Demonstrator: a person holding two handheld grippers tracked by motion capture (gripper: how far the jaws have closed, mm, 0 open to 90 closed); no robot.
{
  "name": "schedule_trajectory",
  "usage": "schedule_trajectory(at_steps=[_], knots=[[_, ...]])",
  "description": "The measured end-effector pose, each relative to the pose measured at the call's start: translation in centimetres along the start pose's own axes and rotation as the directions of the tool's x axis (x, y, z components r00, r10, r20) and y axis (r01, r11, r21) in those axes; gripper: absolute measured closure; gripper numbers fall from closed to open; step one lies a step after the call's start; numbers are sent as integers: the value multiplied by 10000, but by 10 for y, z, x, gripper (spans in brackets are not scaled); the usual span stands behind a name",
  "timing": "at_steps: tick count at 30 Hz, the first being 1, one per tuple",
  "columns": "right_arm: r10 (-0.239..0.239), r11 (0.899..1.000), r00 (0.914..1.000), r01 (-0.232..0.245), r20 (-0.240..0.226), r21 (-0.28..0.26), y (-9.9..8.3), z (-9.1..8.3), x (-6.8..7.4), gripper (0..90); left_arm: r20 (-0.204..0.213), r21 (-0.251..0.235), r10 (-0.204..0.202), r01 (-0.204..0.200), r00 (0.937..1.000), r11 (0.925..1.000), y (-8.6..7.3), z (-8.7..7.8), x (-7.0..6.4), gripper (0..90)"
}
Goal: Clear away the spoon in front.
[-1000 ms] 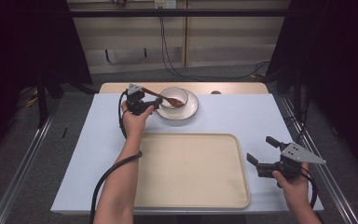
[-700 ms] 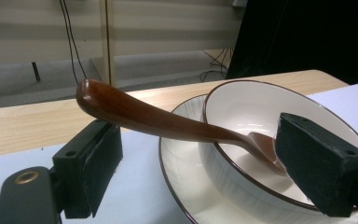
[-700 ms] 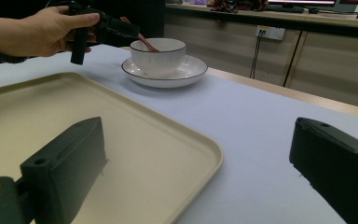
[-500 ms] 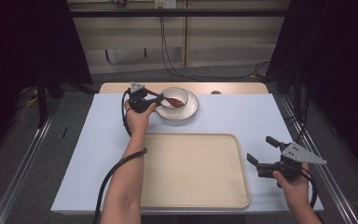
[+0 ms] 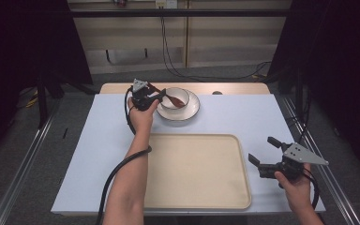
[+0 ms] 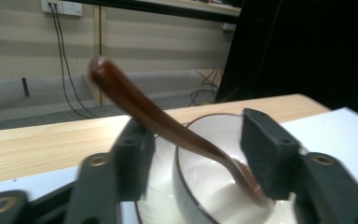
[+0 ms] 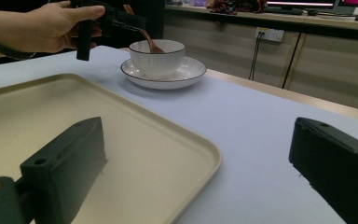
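the left gripper [image 5: 155,95], jaws spread, straddles the spoon [image 6: 168,128] at the bowl [image 6: 200,186] rim.

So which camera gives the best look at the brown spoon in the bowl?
The left gripper view: the spoon is close, between open jaws. The high view shows it tiny; the right gripper view shows it far off.

A glossy reddish-brown spoon [image 6: 168,128] is seen in a white bowl [image 5: 175,97] edged with a thin dark rim line, set on a white saucer [image 5: 191,110] with the same dark edge, while the tray [image 5: 201,173] is plain cream, the worktop [image 5: 243,117] pale blue-white, and both tools black.
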State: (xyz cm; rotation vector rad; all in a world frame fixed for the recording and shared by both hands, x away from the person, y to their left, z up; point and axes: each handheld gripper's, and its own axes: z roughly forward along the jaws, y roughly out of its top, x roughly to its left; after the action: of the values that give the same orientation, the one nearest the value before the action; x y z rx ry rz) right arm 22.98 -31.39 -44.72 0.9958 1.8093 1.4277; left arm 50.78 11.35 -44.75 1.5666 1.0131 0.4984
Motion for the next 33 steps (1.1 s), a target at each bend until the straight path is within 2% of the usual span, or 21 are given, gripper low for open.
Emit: schedule_trajectory(at_steps=[1,2,4,6,11,15,16,18,19,21,26,33], knots=[[6,10000,10000,-6,25,-20,0,0,0,33,-92,-84,43,-44,9999,10000,1,0,0,504],[-92,10000,10000,92,1,23,0,0,0,33,56,-140,43,-43,10000,9999,1,0,-1,519],[-86,10000,10000,86,-18,-24,0,0,0,33,16,-146,157,-156,9999,9998,2,0,-2,573],[-85,10000,10000,85,-31,-13,0,0,0,32,310,-165,30,-25,9995,9999,2,0,-2,617],[-44,10000,10000,44,9,-25,0,0,0,32,349,-312,-133,144,9993,9994,4,0,-5,688],[-7,10000,10000,7,9,-64,1,-1,0,32,696,-388,-227,255,9973,9989,8,-2,-6,764],[-3,10000,10000,3,28,-60,0,0,-1,32,866,-498,-284,328,9958,9982,9,-2,-7,788],[-49,10000,10000,50,52,-42,0,0,-1,30,848,-651,-260,316,9961,9974,12,-3,-9,819],[-34,10000,10000,34,45,-51,0,0,-1,30,967,-753,-252,326,9950,9966,13,-3,-10,838],[-11,10000,10000,11,44,-75,1,0,-1,30,1069,-814,-283,371,9939,9960,17,-3,-12,839],[-44,10000,10000,44,51,-59,1,-1,-1,29,1328,-897,-57,178,9911,9958,28,-7,-17,840],[-33,10000,10000,33,87,31,0,0,-2,28,1482,-937,40,100,9890,9956,39,-15,-20,840]])
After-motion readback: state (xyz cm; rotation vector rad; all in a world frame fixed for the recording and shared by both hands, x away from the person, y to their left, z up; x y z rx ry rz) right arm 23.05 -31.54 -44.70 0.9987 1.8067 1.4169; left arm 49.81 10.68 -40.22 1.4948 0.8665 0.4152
